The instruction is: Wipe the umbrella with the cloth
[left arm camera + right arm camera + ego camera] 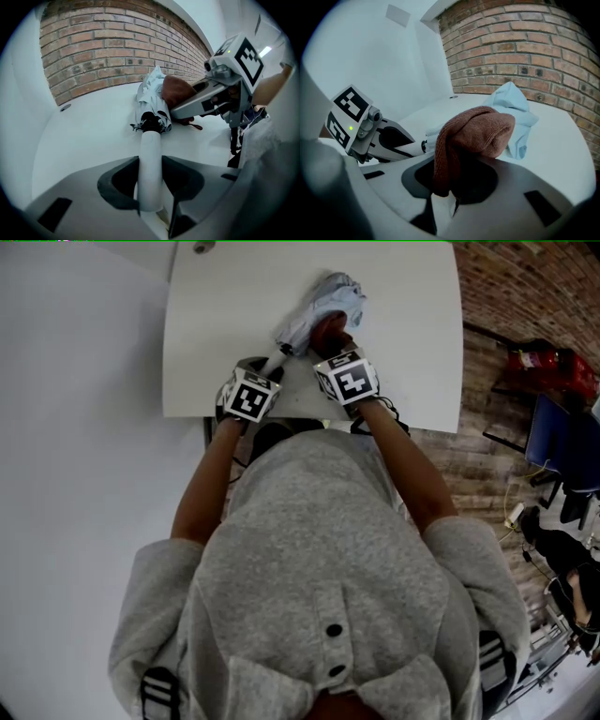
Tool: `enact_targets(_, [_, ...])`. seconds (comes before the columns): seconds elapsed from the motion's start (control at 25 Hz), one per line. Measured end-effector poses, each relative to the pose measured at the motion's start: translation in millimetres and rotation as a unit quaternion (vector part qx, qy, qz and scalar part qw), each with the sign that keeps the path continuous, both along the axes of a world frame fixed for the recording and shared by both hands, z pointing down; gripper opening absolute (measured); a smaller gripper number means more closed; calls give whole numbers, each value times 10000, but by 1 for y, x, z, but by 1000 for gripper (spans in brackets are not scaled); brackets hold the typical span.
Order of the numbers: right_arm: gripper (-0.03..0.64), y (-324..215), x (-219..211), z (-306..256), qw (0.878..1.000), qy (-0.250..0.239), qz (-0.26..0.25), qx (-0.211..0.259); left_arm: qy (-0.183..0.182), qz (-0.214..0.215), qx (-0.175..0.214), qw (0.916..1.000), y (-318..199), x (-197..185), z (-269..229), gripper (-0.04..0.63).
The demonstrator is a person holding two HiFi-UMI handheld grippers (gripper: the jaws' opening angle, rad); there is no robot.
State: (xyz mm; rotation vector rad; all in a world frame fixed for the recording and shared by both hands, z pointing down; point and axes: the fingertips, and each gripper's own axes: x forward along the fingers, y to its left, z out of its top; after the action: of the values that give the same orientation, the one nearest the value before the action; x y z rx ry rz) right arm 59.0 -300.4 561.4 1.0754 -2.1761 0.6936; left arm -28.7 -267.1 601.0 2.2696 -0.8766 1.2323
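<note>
A folded pale blue umbrella (323, 306) lies on the white table (206, 343), canopy away from me, white handle toward me. My left gripper (258, 381) is shut on the umbrella's white handle (151, 168), which runs up between its jaws to the black collar and the bunched canopy (152, 101). My right gripper (333, 341) is shut on a brown cloth (471, 140), and the cloth (177, 93) presses on the canopy near the handle end. In the right gripper view the pale blue canopy (513, 115) shows just behind the cloth.
A brick wall (117, 47) runs behind the table. A small round fitting (200, 247) sits at the table's far edge. On the floor to the right are a red object (553, 367) and a blue chair (562, 442).
</note>
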Motion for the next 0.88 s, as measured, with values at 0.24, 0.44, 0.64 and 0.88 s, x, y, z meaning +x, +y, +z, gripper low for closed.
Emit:
enact_targets(0.24, [94,6,-13,-5,9997,-39,-220,-50,71,-27,56,10000,1,2,0,156])
enact_targets(0.44, [94,12,-27,-7,9991,-137,-375,-110,115,-4,57,9999,1,3,-2,156])
enact_targets(0.64, [94,16,-43,-22,9971,-281,-705,-111,141,-21,141,9998,0,4,-4,156])
enact_targets(0.88, [93,17,-83,-49,9877,-717,-1385,65,157,-30,155,9998,0,1,-3,155])
